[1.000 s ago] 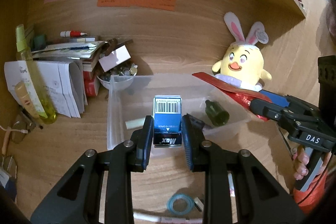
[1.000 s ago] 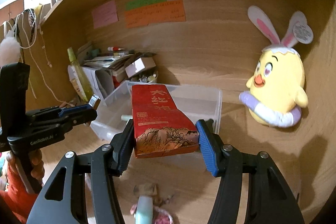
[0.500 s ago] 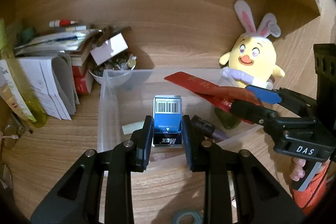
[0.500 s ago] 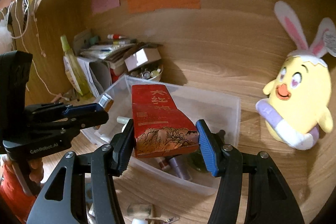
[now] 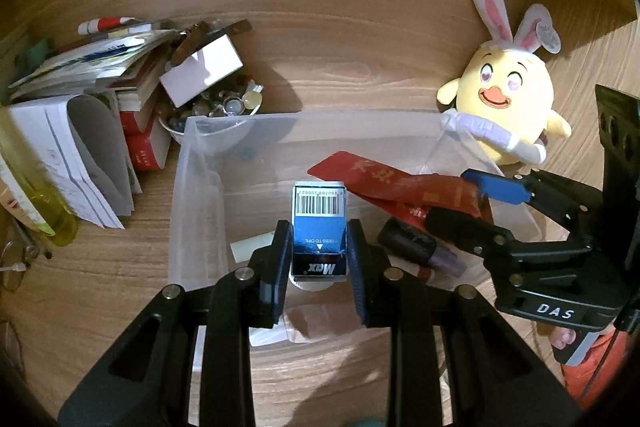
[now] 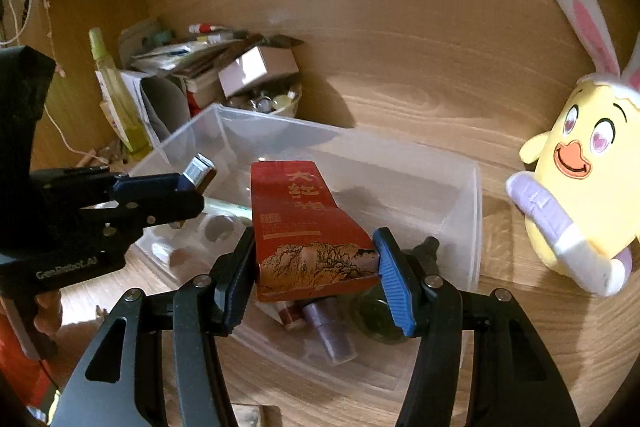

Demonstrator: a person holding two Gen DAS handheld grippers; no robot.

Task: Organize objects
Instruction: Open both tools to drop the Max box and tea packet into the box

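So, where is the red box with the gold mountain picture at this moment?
The red box is clamped in the right gripper, held over the clear plastic bin, with the yellow plush chick to its right.

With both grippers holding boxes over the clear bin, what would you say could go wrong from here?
1. The red box in the right gripper and the blue box in the left gripper sit close together and might collide.
2. Dropped, either could land on the small bottles in the bin.
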